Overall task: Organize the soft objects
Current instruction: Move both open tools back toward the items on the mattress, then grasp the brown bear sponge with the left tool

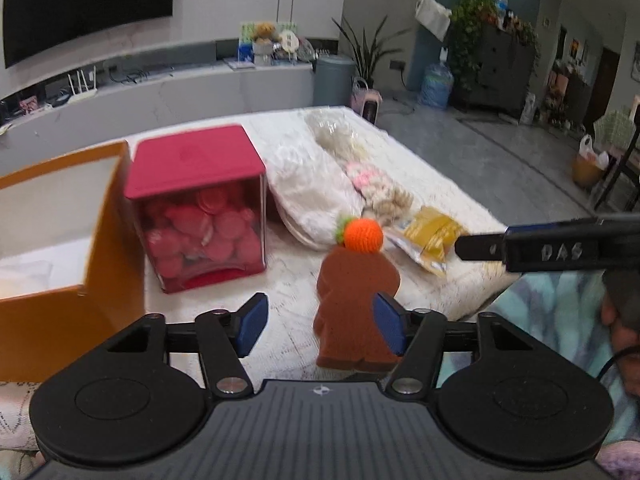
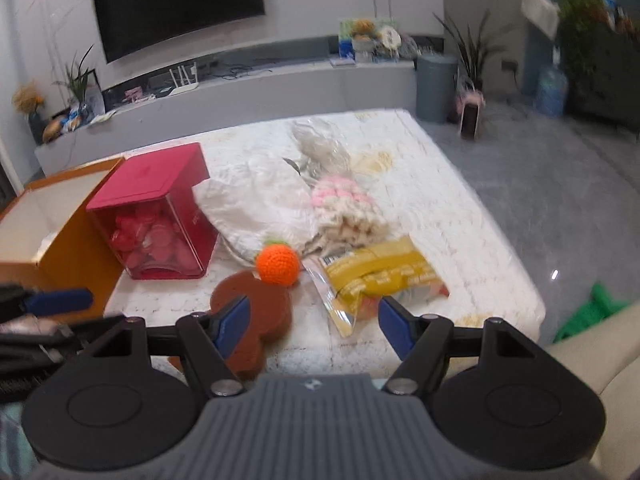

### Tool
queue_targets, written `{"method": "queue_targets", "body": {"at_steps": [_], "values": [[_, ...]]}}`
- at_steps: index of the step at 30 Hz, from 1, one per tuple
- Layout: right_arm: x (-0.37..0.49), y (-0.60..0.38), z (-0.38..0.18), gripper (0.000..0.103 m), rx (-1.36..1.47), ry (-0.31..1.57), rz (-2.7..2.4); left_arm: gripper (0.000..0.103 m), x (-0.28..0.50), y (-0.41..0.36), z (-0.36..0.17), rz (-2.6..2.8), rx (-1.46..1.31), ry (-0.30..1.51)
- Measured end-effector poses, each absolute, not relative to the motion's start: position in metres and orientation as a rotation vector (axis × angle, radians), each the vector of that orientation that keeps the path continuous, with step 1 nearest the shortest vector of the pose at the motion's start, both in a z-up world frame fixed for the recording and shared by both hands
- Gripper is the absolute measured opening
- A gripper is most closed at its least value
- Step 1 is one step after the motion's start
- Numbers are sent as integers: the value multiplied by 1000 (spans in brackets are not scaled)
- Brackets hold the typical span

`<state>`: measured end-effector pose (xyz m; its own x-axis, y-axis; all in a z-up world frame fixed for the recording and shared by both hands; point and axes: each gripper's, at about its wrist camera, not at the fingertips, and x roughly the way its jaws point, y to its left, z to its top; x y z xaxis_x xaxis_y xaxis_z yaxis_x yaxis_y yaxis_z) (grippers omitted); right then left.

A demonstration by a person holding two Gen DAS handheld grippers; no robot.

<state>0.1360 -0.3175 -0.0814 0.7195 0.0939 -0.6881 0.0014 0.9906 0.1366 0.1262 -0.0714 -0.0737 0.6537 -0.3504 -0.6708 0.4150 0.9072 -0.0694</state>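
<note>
I see both grippers over a white-covered table (image 1: 448,184). My left gripper (image 1: 320,326) has its jaws apart with nothing gripped; the brown foam figure (image 1: 354,300) lies flat just ahead, overlapped by the right-hand pad but not pinched. My right gripper (image 2: 312,330) is also spread and grasps nothing; the figure (image 2: 256,320) sits behind its left pad, and a yellow packet (image 2: 380,276) lies ahead between the fingers. An orange knitted ball (image 1: 362,234) rests at the figure's far end, touching it. Beyond lie a white cloth bag (image 1: 312,192) and a pink-and-cream knitted piece (image 2: 344,204) in clear plastic. A red box (image 1: 196,208) stands left, beside an open orange box (image 1: 60,248).
</note>
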Motion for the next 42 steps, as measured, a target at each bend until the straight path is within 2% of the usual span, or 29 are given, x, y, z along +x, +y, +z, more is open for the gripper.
{"method": "queue_targets", "body": {"at_steps": [6,15,21,27,34,42], "values": [[153,-327,-88,70,158,845,27,86,136,-97,-88,-501,140,776],[160,-336,-98,72,203,912,40,88,161,-135,-116,-505,213,888],[167,-336,-102,71,218,931,48,92,166,-144,-125,-465,270,900],[171,-334,-105,71,218,939,56,90,175,-147,-132,-428,255,953],[172,-333,-107,71,205,947,43,77,175,-145,-130,-427,226,952],[184,-333,-102,72,197,963,9,76,177,-133,-103,-386,158,896]]}}
